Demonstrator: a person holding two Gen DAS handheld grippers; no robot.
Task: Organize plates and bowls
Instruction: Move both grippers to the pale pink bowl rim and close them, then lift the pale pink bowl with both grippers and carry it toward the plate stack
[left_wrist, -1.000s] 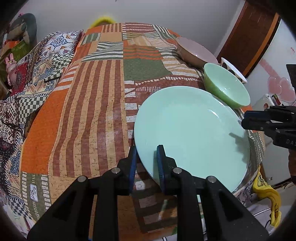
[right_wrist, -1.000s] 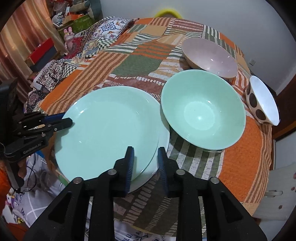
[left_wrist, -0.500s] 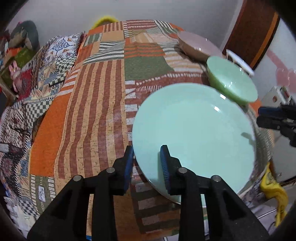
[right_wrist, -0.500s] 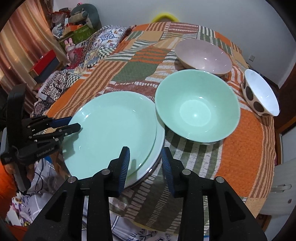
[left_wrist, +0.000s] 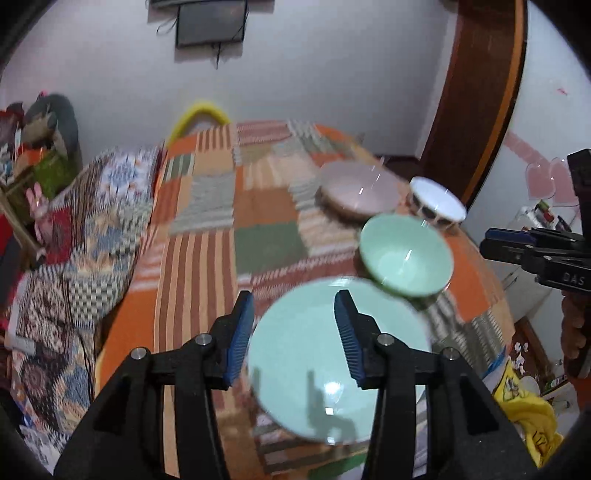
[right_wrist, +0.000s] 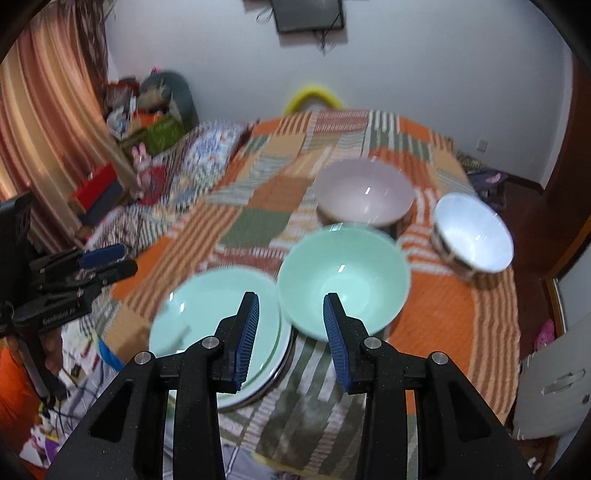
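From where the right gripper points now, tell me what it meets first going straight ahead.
Probably the mint green bowl: the open right gripper aims at its near rim, with the plate stack just left. Depth is blurred.

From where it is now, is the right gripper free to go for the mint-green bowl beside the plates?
Probably yes. The right gripper is open and empty, with the mint-green bowl just ahead of it. Nothing sits in the bowl. The stacked mint-green plates lie close against the bowl's left side, so space there looks tight.
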